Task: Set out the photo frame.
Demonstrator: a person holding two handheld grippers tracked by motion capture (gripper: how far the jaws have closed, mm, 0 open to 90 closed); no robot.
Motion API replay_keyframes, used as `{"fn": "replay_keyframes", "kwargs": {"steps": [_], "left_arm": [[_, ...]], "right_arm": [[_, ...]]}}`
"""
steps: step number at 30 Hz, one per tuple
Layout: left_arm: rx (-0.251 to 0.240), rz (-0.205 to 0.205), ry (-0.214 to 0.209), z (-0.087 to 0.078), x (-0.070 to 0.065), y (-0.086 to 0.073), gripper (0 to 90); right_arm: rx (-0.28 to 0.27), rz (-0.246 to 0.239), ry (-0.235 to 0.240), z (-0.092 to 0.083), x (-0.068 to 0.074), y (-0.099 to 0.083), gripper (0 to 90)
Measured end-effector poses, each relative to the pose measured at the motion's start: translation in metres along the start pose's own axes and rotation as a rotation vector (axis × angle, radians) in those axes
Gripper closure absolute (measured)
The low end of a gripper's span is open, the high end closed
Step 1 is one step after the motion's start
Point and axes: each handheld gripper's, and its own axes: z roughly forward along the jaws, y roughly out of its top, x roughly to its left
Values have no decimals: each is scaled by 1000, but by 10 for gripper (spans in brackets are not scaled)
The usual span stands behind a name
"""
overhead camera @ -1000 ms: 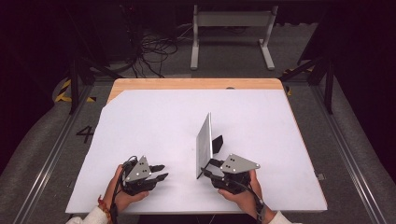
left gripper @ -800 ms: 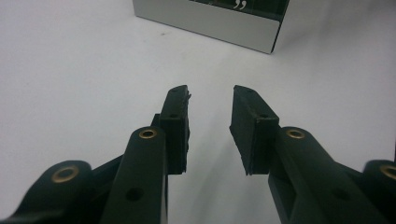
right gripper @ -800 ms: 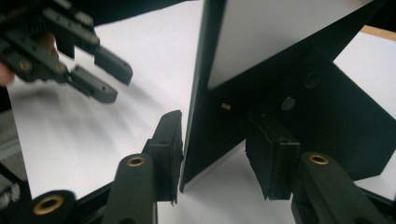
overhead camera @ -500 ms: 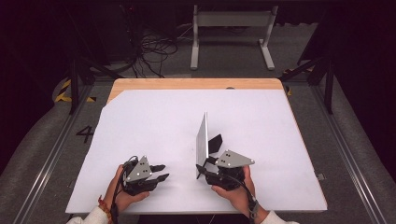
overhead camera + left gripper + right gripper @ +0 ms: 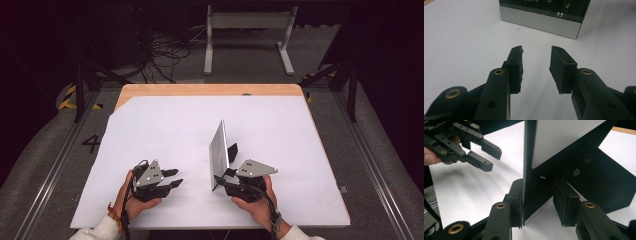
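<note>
A silver picture frame (image 5: 219,152) stands upright on edge near the middle of the white table, propped by its black back stand (image 5: 232,150). My right gripper (image 5: 222,176) straddles its near lower corner. In the right gripper view the frame (image 5: 564,140) sits between the jaws with both pads touching it; the jaws have just been closing. My left gripper (image 5: 176,177) rests low to the left, apart from the frame, with nothing between its jaws, which have just been opening. From the left gripper (image 5: 536,53) the frame's bottom border (image 5: 541,22) lies ahead.
The white table sheet (image 5: 165,130) ends at a wooden strip (image 5: 210,90) at the far edge. Beyond it on the floor stand a grey metal support (image 5: 247,20) and loose cables (image 5: 160,50). The other hand's gripper (image 5: 487,155) shows in the right gripper view.
The right gripper has edged a little leftward onto the frame's lower corner. The frame and the left hand have kept their places.
</note>
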Motion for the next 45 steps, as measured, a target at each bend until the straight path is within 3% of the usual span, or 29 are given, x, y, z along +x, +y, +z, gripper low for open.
{"fn": "replay_keyframes", "kwargs": {"steps": [4, 10, 13, 17, 25, 34, 38, 45], "left_arm": [[-22, 8, 26, 6, 2, 7, 601], [-40, 17, 9, 15, 3, 18, 583], [-32, 23, -3, 20, 2, 20, 579], [-30, 33, -12, 23, 2, 21, 576], [-32, 26, -13, 35, 7, 30, 490], [-5, 11, -14, 51, 14, 35, 407], [4, -2, -5, 56, 17, 38, 320], [12, -11, -19, 66, 20, 42, 249]], "right_arm": [[12, -32, -11, -4, -1, 0, 631], [15, -58, -39, -4, 1, -2, 618], [34, -63, -44, 1, 3, -6, 570], [46, -62, -57, 10, 3, -10, 573], [52, -48, -31, 12, -1, -12, 611], [84, -80, -13, 5, -11, -11, 647], [92, -83, -3, 3, -14, -11, 665], [91, -95, -36, -7, -21, -14, 725]]}}
